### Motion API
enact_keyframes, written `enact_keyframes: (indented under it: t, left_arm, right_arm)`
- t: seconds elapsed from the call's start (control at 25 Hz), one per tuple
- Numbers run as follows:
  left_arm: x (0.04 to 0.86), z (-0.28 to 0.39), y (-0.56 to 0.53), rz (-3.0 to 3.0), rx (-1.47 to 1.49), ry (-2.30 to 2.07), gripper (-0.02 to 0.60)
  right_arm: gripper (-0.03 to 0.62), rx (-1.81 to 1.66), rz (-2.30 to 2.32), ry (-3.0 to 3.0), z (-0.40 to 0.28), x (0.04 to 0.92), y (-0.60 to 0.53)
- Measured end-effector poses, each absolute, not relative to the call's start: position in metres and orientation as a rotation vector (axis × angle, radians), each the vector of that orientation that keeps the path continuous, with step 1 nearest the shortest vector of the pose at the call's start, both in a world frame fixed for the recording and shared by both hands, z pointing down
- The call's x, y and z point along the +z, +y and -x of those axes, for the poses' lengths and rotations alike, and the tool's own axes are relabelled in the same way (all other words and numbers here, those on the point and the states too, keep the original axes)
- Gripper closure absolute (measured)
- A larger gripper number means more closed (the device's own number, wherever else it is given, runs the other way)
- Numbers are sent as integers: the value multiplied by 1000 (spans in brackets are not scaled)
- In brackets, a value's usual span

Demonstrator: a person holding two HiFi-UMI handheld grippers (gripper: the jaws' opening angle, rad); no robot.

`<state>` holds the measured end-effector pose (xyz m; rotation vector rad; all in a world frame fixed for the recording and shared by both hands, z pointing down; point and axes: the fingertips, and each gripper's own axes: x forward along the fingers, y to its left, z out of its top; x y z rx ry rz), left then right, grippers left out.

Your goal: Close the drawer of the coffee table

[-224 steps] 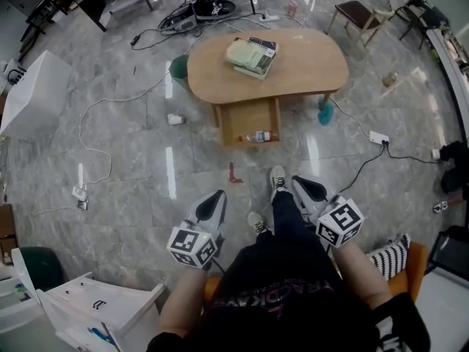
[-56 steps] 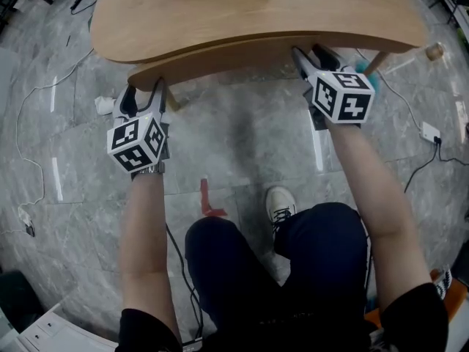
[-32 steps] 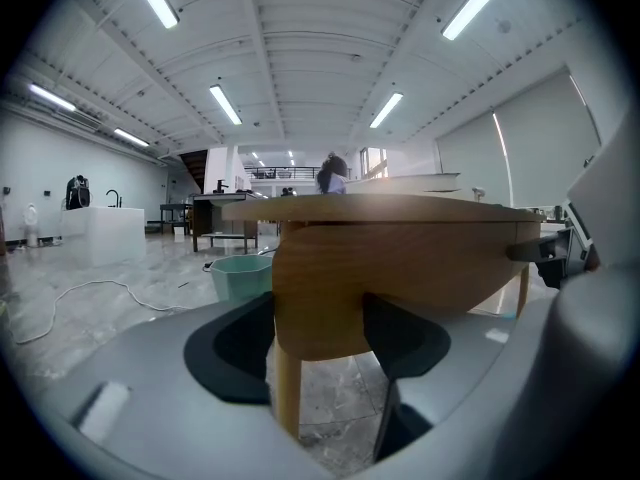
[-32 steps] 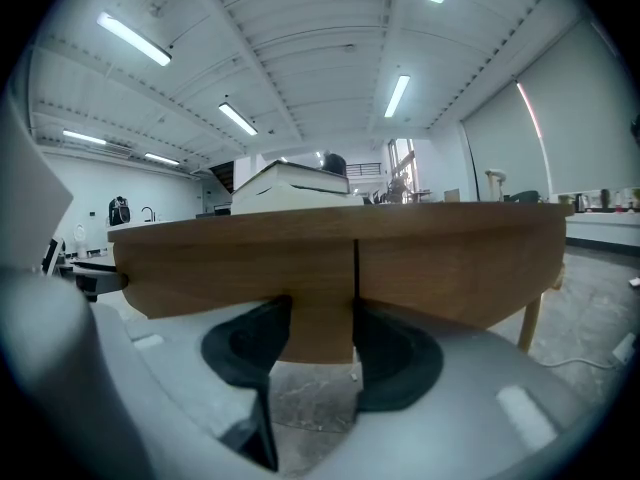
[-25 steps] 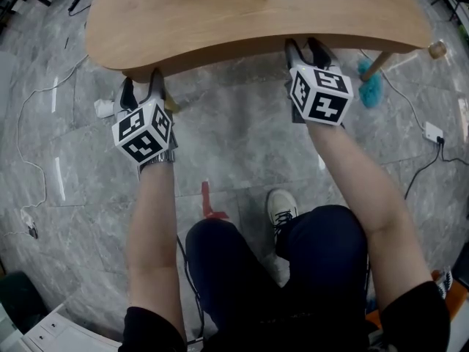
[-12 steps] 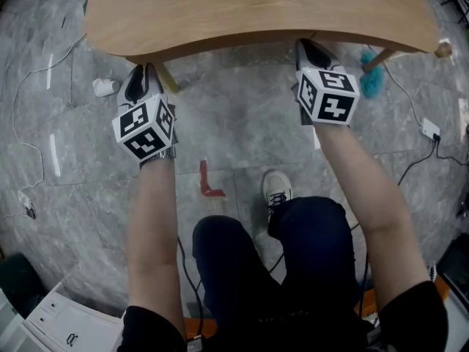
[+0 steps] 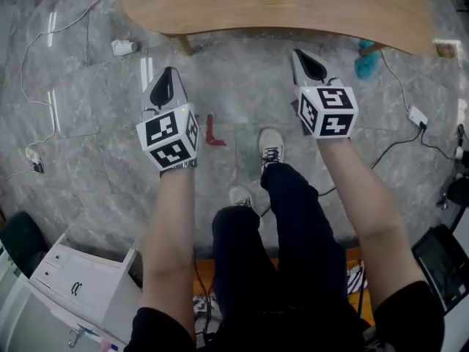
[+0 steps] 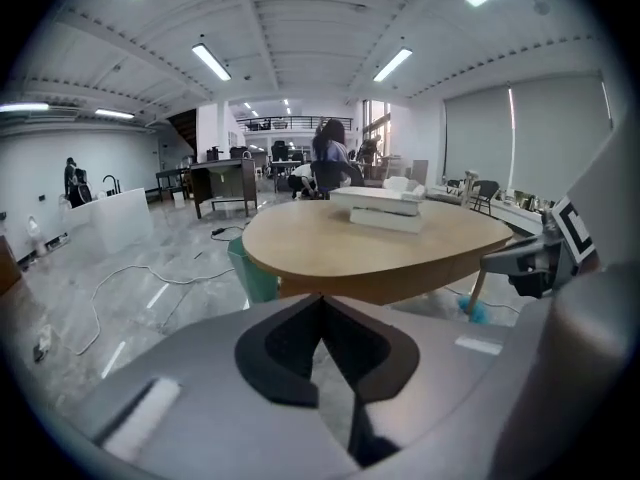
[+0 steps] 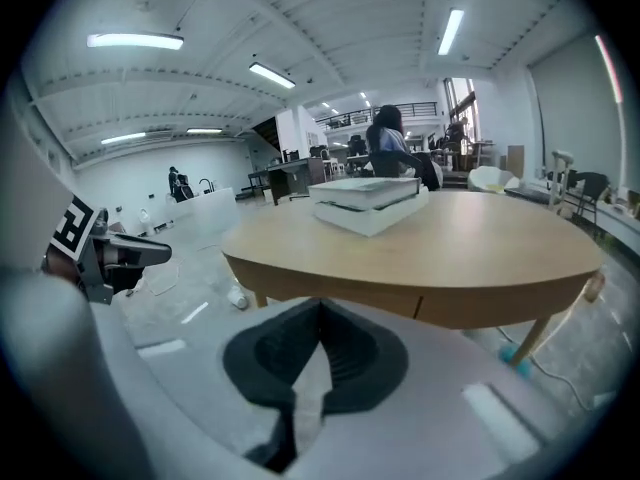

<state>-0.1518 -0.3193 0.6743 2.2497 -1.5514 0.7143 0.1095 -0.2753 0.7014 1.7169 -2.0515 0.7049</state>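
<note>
One drawer [image 9: 382, 299]: we read it as shut, front flush in the apron below the near edge of the coffee table [image 7: 293, 9].
Table top: books [image 9: 365, 203] stacked toward the far edge.
Left gripper [image 7: 169, 73]: fingers pressed together, nothing between them; over the floor, short of the table's near edge, not touching it.
Right gripper [image 7: 297, 53]: same, fingers together and empty, just off the near edge.
Floor: red L mark [image 7: 212, 130] between our two grippers; teal brush [image 7: 364, 63] under the table's right end.
</note>
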Motion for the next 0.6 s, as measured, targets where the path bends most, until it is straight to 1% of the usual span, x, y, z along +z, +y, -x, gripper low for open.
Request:
enact_keyframes:
  t: [0.24, 0.6]
  left_arm:
    - [563, 159, -267, -2186, 775, -1513, 575]
    - [421, 137, -202, -2212, 819, -1401, 577]
  right_arm:
    - [592, 786, -1614, -2091, -91, 593, -248]
    - [592, 828, -1534, -2162, -74, 440, -206]
